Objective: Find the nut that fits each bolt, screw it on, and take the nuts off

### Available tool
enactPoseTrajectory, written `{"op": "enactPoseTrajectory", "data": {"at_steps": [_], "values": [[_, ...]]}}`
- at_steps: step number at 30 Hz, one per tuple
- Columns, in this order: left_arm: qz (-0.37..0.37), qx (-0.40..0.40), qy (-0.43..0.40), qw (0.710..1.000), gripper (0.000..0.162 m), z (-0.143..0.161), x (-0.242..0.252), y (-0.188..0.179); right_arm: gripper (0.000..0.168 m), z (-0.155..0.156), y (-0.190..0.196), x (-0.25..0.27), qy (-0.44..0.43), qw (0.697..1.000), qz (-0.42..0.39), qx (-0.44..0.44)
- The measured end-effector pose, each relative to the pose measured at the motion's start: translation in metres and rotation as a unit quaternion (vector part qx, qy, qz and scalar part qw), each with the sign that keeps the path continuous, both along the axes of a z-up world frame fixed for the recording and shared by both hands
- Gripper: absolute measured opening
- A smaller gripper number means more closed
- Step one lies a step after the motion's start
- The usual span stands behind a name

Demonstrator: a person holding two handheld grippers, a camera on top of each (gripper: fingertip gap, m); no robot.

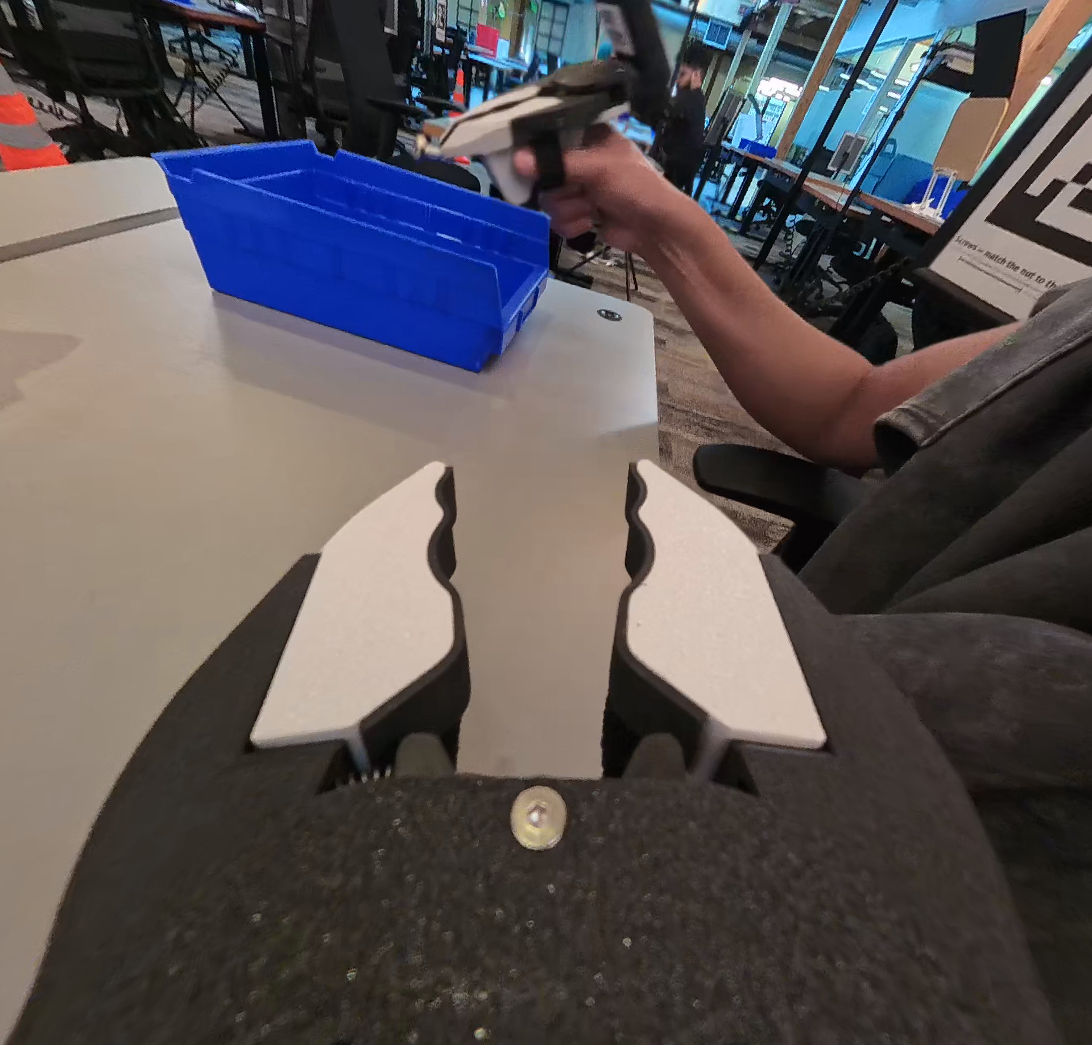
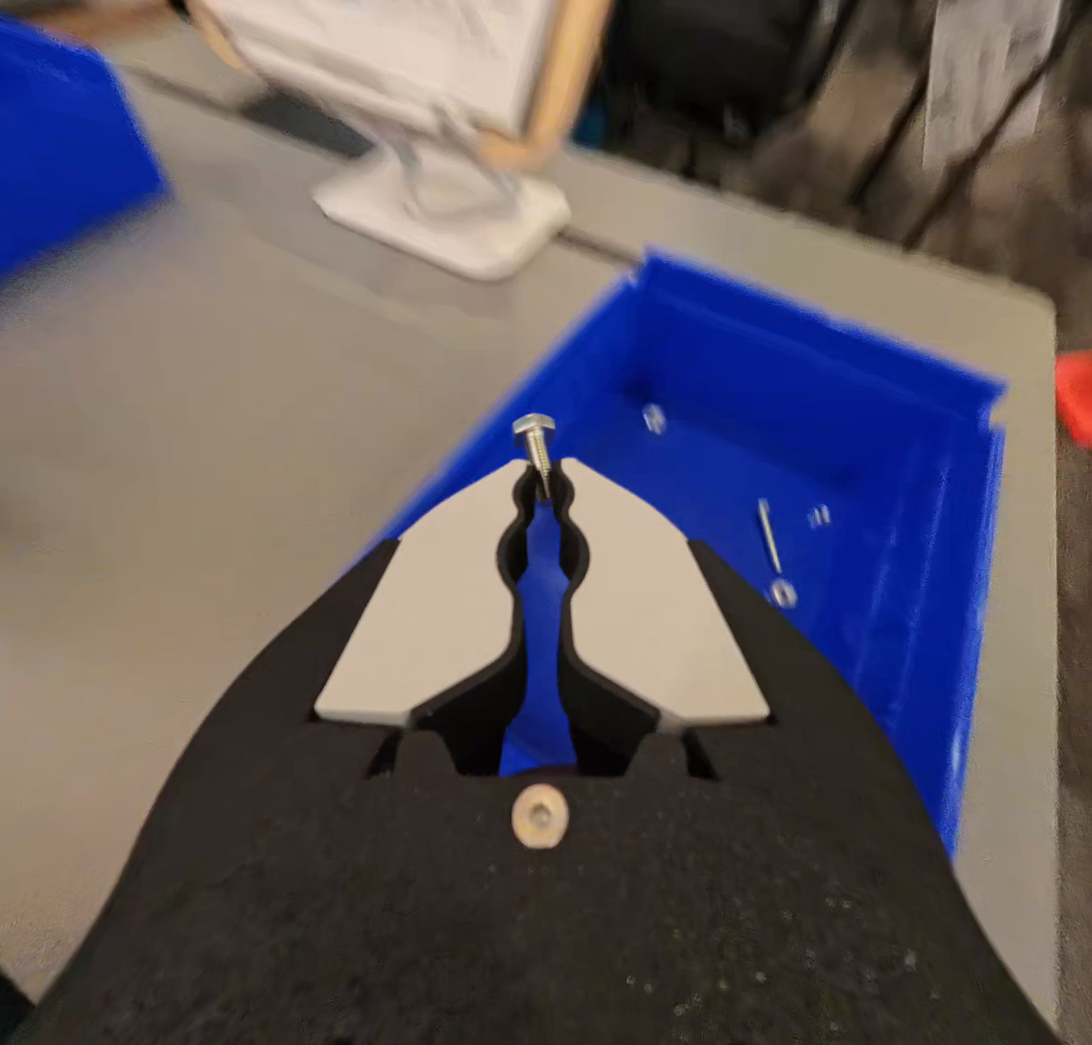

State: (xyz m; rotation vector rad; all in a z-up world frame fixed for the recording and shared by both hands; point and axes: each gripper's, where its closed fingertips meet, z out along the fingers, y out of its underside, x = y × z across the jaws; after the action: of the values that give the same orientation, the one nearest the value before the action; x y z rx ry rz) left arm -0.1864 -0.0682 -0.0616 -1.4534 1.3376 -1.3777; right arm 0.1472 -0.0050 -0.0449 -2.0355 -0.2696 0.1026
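Your right gripper (image 2: 542,470) clamps a bolt (image 2: 536,446) by its threaded tip above the blue bin (image 2: 922,573) at the worktop (image 2: 177,485) corner. Your left gripper (image 1: 540,488) hangs released, holding nothing.

Bin (image 2: 738,367) on surface (image 2: 177,485) at 1 o'clock from my right gripper (image 2: 542,473); loose hardware (image 2: 771,535) inside it. Sign stand (image 2: 449,213) behind at 11, second bin (image 2: 65,148) at 10.
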Motion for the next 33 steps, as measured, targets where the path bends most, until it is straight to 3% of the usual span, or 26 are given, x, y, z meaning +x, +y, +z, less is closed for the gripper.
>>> {"op": "enactPoseTrajectory", "data": {"at_steps": [4,9,11,13,17,20,23,26,28,33], "values": [[0.001,0.007,0.020,1.000,0.053,-0.007,0.004,-0.002,0.005,-0.078,0.021,0.022,-0.022,0.985,-0.014,-0.172],[0.010,0.027,0.037,0.999,0.051,-0.015,0.007,-0.002,0.001,-0.119,0.052,0.021,-0.086,0.961,0.006,-0.262],[0.008,0.019,0.037,0.999,0.051,-0.015,0.007,-0.003,0.001,-0.118,0.056,0.022,-0.087,0.960,0.006,-0.267],[0.010,0.021,0.040,0.999,0.051,-0.015,0.005,-0.004,0.001,-0.091,0.055,0.022,-0.077,0.973,-0.005,-0.219],[0.029,0.033,0.046,0.998,0.050,-0.018,0.002,0.002,0.000,0.003,0.032,-0.012,-0.010,0.999,0.001,-0.043],[0.063,0.028,0.056,0.996,0.049,-0.022,0.002,0.015,0.000,0.055,0.003,-0.104,0.154,0.975,0.126,0.097],[0.112,0.027,0.066,0.991,0.049,-0.026,0.001,0.032,0.009,0.032,-0.025,-0.199,0.265,0.926,0.241,0.116],[0.166,0.030,0.076,0.983,0.046,-0.029,-0.001,0.048,0.016,-0.020,-0.024,-0.246,0.197,0.944,0.240,0.111],[0.186,0.029,0.086,0.978,0.045,-0.034,-0.003,0.053,0.021,-0.028,-0.026,-0.260,0.151,0.950,0.243,0.125],[0.199,0.009,0.129,0.971,0.044,-0.059,-0.005,0.059,0.016,-0.040,-0.031,-0.275,0.067,0.953,0.245,0.163]]}}
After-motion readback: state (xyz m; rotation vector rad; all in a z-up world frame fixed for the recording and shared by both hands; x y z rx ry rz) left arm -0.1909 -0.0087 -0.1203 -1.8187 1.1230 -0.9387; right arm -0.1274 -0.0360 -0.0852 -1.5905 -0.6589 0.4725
